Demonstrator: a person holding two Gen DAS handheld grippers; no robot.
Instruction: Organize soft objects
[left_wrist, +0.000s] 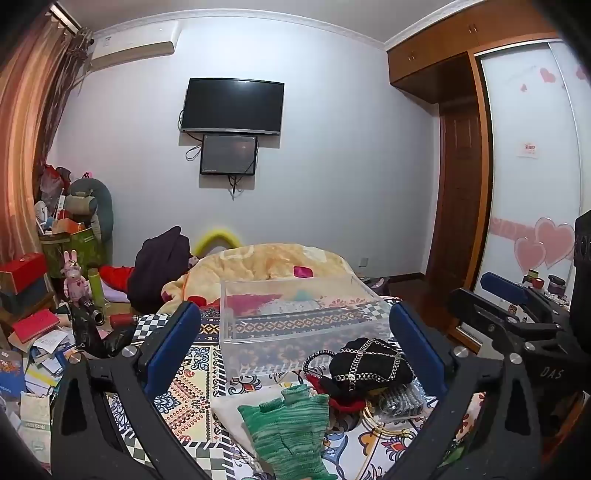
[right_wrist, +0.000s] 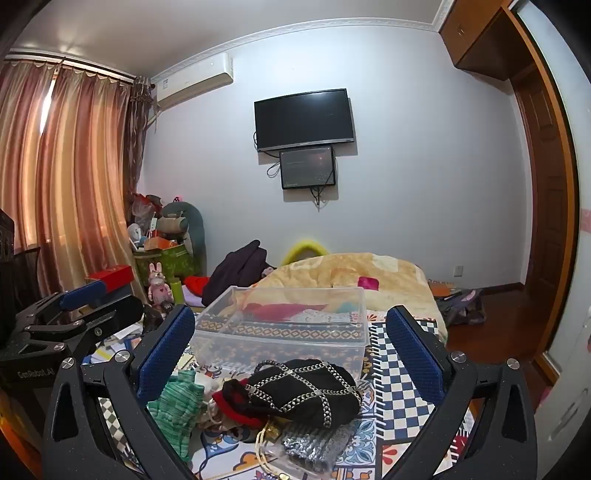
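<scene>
A patterned bed (left_wrist: 192, 402) carries a clear bin (left_wrist: 295, 317), which sits behind a pile of soft things. In the pile, a black hat (right_wrist: 306, 391) lies right of a green glove (left_wrist: 288, 432). The left gripper (left_wrist: 295, 354) and right gripper (right_wrist: 291, 358) hover over the pile, jaws apart, holding nothing.

The left gripper (left_wrist: 293, 341), black frame with blue textured pads, holds its two fingers wide apart, nothing between the pads. The right gripper (right_wrist: 291, 345), same black frame and blue pads, is also spread wide and holds nothing. Both are raised side by side, each seeing the other at its outer edge.
</scene>
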